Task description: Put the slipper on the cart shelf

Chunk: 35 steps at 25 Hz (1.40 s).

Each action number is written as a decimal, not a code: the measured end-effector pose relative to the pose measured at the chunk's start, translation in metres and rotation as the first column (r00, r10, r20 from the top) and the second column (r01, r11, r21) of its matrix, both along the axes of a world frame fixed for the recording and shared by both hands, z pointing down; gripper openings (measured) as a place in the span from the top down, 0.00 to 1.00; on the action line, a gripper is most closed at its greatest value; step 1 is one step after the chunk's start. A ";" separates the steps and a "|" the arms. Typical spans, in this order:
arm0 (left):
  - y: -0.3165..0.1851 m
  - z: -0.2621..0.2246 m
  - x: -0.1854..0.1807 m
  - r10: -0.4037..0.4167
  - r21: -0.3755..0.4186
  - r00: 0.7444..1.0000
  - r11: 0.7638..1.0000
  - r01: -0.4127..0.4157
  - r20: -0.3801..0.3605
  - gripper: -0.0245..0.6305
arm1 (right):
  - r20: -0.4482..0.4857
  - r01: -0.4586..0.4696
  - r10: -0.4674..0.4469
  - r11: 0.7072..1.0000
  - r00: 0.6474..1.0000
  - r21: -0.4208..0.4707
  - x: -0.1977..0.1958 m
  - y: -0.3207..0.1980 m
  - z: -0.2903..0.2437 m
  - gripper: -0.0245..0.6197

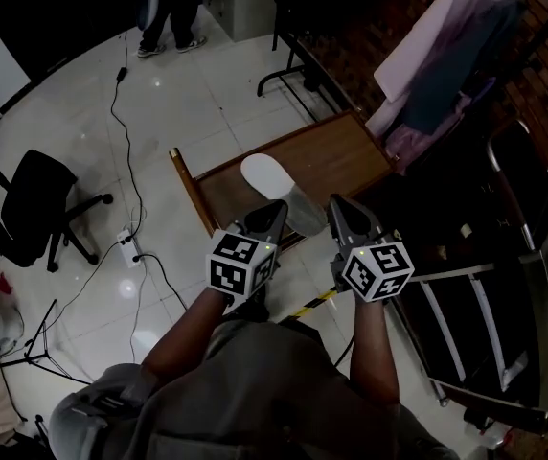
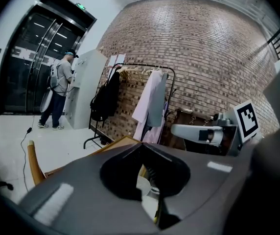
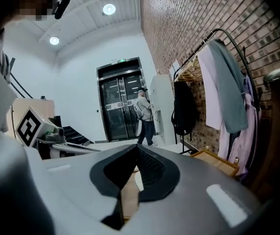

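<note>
White slipper (image 1: 272,182) on wooden shelf (image 1: 341,156), left gripper (image 1: 276,209) and right gripper (image 1: 337,205) close over its near end, fingers (image 1: 266,224) pinched together, seemingly empty.

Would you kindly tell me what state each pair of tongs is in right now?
Left tongs: closed, holding nothing.
Right tongs: closed, holding nothing.

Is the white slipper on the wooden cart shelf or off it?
On it: in the head view the slipper rests on the brown shelf board, within its raised rim.
</note>
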<state>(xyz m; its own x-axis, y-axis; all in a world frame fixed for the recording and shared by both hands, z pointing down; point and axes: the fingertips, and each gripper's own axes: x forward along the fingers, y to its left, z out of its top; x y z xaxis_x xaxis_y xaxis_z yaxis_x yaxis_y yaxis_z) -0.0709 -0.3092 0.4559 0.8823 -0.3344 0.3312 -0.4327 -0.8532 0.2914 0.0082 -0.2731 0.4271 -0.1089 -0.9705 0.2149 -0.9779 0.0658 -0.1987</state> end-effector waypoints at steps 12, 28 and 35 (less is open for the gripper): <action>-0.038 0.046 0.016 -0.132 -0.056 0.989 0.989 0.135 0.060 0.95 | -0.063 0.126 -0.138 0.978 0.988 -0.167 0.020 -0.052 0.070 0.96; -0.021 0.098 0.011 -0.345 -0.079 0.918 0.927 0.366 0.195 0.95 | -0.052 0.376 -0.452 0.795 0.891 -0.476 0.020 -0.066 0.228 0.74; -0.019 0.100 -0.014 -0.417 -0.095 0.888 0.893 0.440 0.192 0.95 | -0.051 0.366 -0.479 0.731 0.876 -0.575 0.016 -0.071 0.282 0.78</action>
<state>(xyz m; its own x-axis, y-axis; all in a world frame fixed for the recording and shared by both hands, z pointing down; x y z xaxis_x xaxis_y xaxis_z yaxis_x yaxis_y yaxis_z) -0.0849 -0.3279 0.5556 0.5930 -0.6107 0.5248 -0.7981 -0.5320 0.2829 0.0244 -0.3445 0.7089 -0.3837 -0.5533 0.7393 -0.8949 0.4205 -0.1497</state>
